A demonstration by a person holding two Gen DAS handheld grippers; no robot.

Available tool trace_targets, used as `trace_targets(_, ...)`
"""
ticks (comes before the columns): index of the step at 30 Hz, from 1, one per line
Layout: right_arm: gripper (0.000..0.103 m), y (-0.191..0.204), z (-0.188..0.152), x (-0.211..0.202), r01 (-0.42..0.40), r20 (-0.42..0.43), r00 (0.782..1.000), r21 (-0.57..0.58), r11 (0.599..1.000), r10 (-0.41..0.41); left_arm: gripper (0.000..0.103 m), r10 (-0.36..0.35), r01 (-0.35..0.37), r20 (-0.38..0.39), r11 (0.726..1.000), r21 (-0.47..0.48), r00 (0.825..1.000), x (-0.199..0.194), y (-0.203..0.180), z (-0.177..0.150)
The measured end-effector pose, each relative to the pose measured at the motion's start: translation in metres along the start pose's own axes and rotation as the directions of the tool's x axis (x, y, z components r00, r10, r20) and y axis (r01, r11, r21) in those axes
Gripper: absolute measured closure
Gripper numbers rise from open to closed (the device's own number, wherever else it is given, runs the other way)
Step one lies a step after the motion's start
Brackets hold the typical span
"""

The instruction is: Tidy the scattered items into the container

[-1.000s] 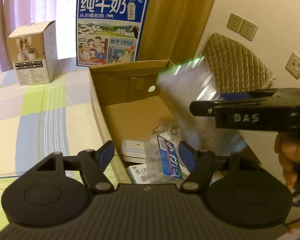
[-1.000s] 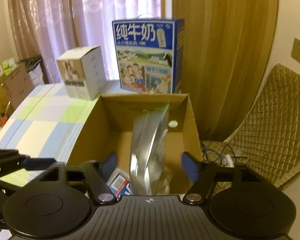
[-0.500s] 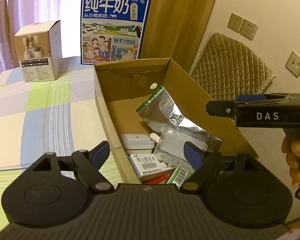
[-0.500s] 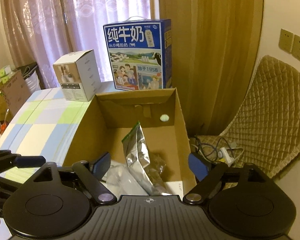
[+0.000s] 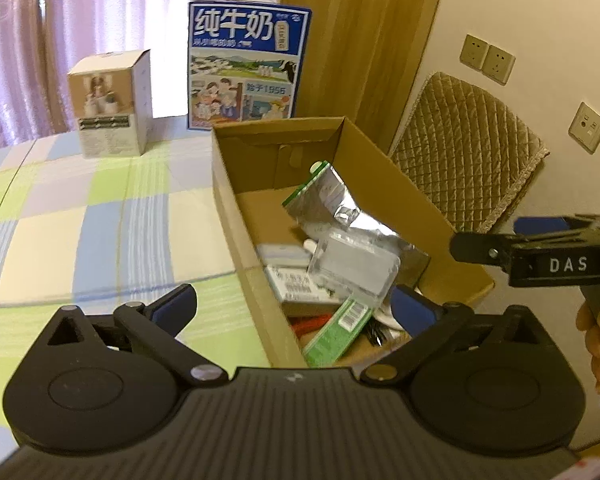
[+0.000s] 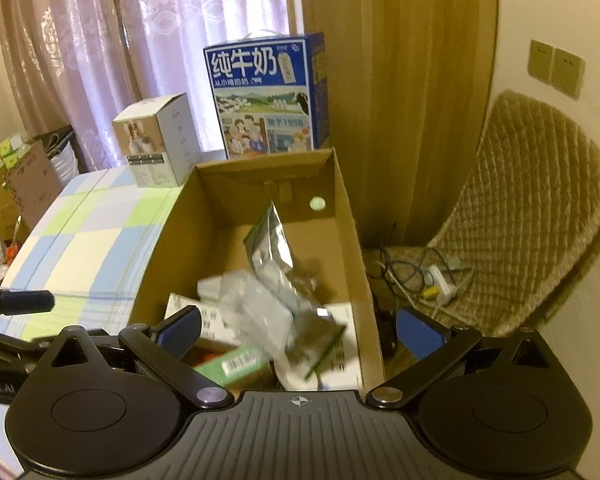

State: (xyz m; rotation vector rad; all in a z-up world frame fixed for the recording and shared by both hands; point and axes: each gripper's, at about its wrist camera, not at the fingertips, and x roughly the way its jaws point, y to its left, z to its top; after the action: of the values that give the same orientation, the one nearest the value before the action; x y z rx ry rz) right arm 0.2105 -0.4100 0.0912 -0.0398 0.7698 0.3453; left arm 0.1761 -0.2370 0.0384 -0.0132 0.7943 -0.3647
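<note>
Right now my left gripper (image 5: 294,308) is spread wide and holds nothing; so is my right gripper (image 6: 298,330). Just ahead of both, between their fingers, sits the carton (image 5: 230,200), and the items lie inside it: nearest me a green box (image 5: 338,334), then a clear pack (image 5: 354,268) and a white box (image 5: 294,286), and beyond them a foil pouch (image 5: 324,200) leaning up. Left of the carton I see the checked table (image 5: 80,220). Farthest ahead stand a milk box (image 5: 246,66) and a small box (image 5: 110,104).
</note>
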Motion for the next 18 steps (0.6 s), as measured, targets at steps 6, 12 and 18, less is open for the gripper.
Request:
trace_targets(6, 0.002, 0.003, -0.023, -0.030, -0.011, -0.004, 1.000, 0.042, 0.999, 0.011, 0.001, 0.009, -0.010, -0.028, 0.999, -0.046, 1.000, -0.025, -0.002, -0.021)
trace_targets(12, 0.002, 0.010, -0.045, -0.057, -0.025, -0.011, 1.000, 0.088, 0.996, 0.026, 0.001, 0.010, -0.010, -0.022, 1.000, -0.013, 1.000, -0.055, -0.014, -0.041)
trace_targets(18, 0.002, 0.019, -0.066, -0.078, -0.015, -0.037, 0.999, 0.097, 0.995, 0.019, 0.002, 0.028, -0.029, -0.013, 1.000, -0.013, 1.000, -0.080, -0.024, -0.056)
